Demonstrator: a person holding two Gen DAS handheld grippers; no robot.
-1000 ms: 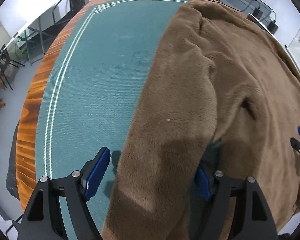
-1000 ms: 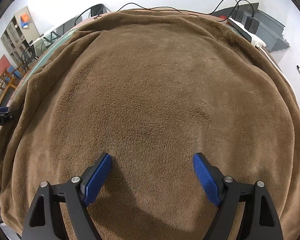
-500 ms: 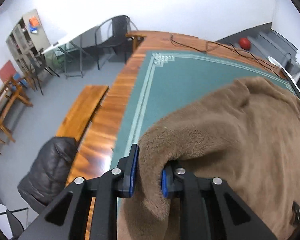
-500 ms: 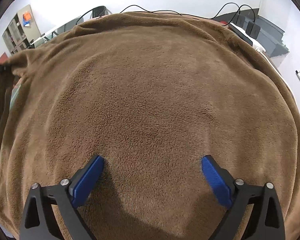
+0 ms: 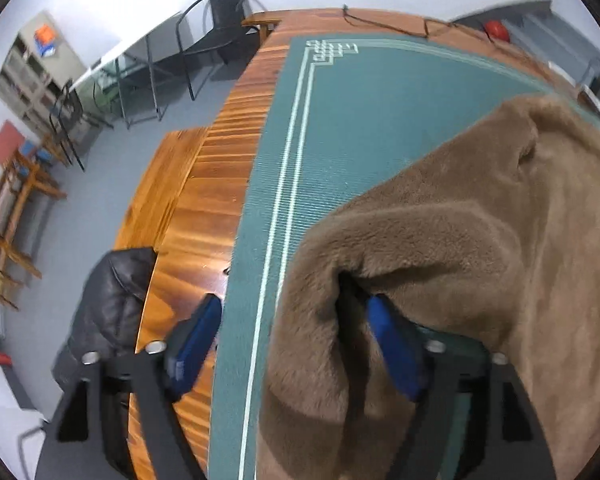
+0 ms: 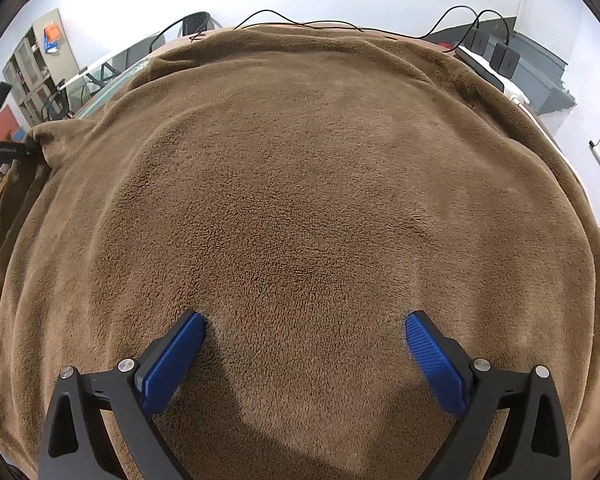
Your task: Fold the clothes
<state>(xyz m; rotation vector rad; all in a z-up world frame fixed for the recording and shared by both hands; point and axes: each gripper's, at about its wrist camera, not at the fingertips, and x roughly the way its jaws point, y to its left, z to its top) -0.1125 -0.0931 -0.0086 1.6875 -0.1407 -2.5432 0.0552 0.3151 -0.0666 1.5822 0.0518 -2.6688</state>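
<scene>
Left wrist view shows the left gripper point(image 5: 288, 340) spread wide, a brown fleece point(image 5: 460, 248) fold draped between its fingers at 5 o'clock, unpinched. The right gripper point(image 6: 304, 354) gapes over flat fleece, holding nothing. Fleece covers the green mat point(image 5: 360, 128); folding looks unfinished.

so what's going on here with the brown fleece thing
A person is folding a brown fleece garment on a table with a green mat, one handheld gripper in each hand. The left gripper is open, fleece draped over one finger. The right gripper is wide open with its tips against the flat fleece, gripping nothing.
</scene>
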